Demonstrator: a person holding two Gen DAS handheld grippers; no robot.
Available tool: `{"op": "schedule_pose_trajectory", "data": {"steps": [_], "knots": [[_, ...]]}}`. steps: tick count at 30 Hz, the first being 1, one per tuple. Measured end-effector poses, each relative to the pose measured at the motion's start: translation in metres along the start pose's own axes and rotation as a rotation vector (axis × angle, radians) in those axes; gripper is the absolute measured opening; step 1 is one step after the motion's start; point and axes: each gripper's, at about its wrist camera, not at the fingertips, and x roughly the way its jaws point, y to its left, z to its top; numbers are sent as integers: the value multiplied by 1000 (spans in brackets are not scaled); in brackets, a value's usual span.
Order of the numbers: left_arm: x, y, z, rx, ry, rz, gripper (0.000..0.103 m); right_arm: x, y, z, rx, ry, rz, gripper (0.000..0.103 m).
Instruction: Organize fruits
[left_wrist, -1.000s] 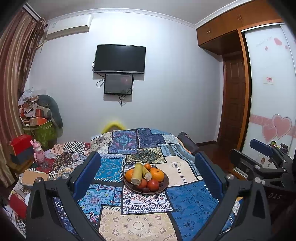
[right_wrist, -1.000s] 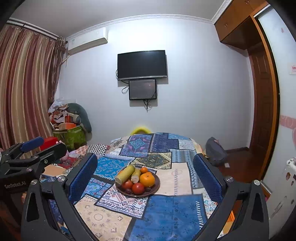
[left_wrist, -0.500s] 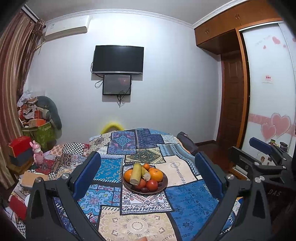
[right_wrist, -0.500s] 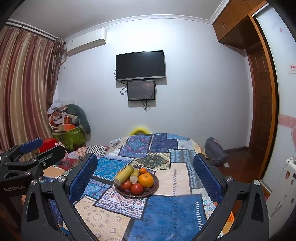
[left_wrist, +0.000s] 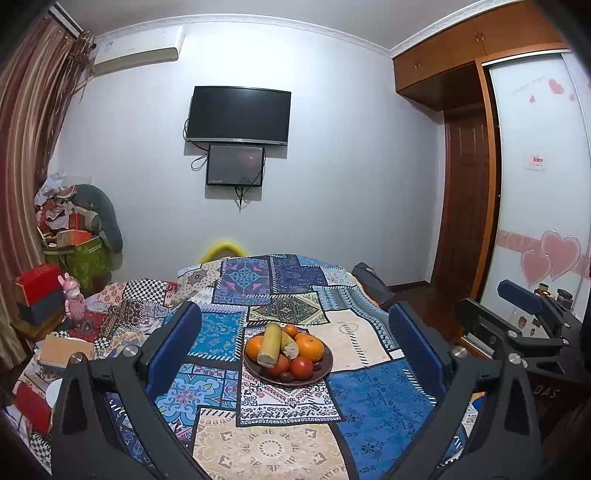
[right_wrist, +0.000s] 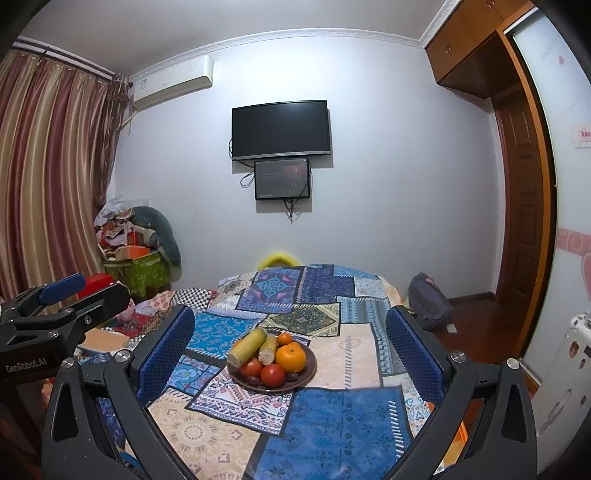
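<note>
Fruit fills a dark plate (left_wrist: 327, 363) near the middle of the patchwork cloth (left_wrist: 384, 406) covering the bench: oranges (left_wrist: 309, 347), tomatoes (left_wrist: 301, 368) and two pale green stalks (left_wrist: 270, 343) leaning across the pile. Left tool (left_wrist: 295, 354) and right tool (right_wrist: 290, 350) both hang above the near edge, blue fingers (right_wrist: 166, 350) spread wide, holding nothing, well apart from the plate.

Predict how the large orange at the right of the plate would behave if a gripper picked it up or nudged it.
The large orange looks round, so a nudge would probably roll it. It sits piled against tomatoes and cane pieces on the shallow brown plate, so lifting it may shift its neighbours. Its dimpled skin likely grips reasonably well.
</note>
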Motion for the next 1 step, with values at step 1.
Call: {"op": "schedule_pose_trajectory", "data": {"steps": [1], "knots": [[0, 0, 0, 0, 1, -1, 103, 0, 0, 0, -1, 0, -2, 103]]}}
